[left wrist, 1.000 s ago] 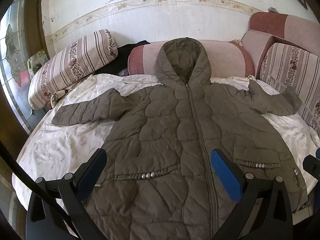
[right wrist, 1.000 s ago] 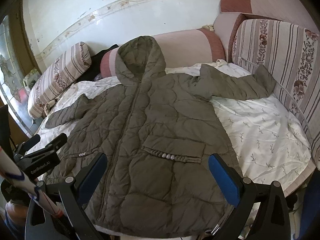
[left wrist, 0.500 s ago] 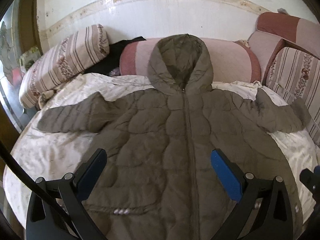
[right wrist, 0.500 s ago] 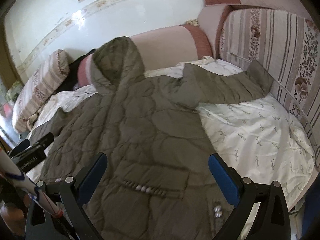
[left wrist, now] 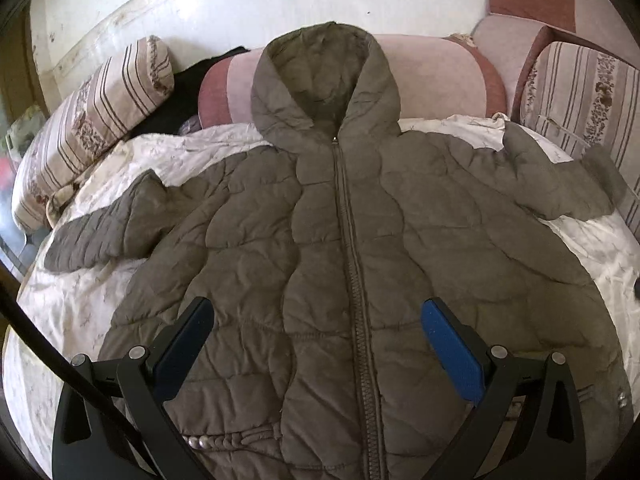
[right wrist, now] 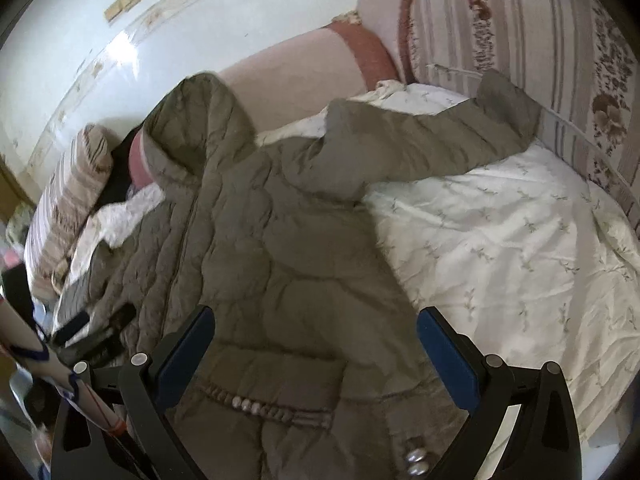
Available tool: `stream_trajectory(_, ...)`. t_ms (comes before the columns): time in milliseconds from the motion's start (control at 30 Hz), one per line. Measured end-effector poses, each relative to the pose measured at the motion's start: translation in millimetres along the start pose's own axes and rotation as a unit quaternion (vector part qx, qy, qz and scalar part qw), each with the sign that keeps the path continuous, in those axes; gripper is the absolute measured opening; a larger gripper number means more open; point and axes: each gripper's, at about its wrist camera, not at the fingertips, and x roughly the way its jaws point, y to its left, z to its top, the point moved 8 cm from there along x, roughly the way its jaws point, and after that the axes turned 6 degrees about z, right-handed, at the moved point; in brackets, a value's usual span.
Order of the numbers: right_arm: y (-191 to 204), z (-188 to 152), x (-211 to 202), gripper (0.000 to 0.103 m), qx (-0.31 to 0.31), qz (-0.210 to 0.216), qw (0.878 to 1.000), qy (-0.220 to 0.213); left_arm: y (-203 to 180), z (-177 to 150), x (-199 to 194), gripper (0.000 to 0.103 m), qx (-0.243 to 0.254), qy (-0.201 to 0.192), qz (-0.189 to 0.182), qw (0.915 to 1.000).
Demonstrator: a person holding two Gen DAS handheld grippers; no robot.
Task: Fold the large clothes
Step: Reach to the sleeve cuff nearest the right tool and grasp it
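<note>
An olive-grey quilted hooded coat (left wrist: 340, 248) lies face up and zipped on a white floral bedsheet (left wrist: 80, 300), sleeves spread out to both sides, hood resting against a pink bolster. It also shows in the right wrist view (right wrist: 280, 264), with its right sleeve (right wrist: 420, 148) stretched toward the striped cushion. My left gripper (left wrist: 316, 344) is open and empty, hovering over the coat's lower front by the zipper. My right gripper (right wrist: 316, 352) is open and empty above the coat's right pocket area. The coat's hem is hidden below both views.
A pink and red bolster (left wrist: 440, 76) and striped floral cushions (left wrist: 92, 120) (right wrist: 520, 40) line the wall behind the bed. A dark garment (left wrist: 180, 104) lies between cushion and bolster. Bare sheet (right wrist: 500, 240) lies right of the coat. The left gripper's body (right wrist: 92, 332) shows at left.
Both grippers have moved forward and lower over the coat, which now fills more of each view. The right view has swung right and tilted. Both stay open.
</note>
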Motion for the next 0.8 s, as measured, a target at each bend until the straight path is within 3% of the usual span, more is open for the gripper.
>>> stream_trajectory(200,-44,39,-22,0.102,0.054,-0.013,0.998,-0.026,-1,-1,2,0.103,-0.003,0.005,-0.005,1.0000)
stream_trajectory(433,-108,120,-46,0.100,0.068,-0.078,0.993,-0.059,4,0,7,0.103,-0.007,0.008,-0.002,0.9999)
stream_trajectory(633,-167,170,-26,0.099,0.055,-0.153,0.985,-0.055,11,2,17,0.103,-0.015,0.016,0.005,0.9998)
stream_trajectory(800,-205,180,-1,0.096,0.061,-0.176,0.982,-0.043,12,0,27,0.103,-0.014,0.024,0.009,0.9996)
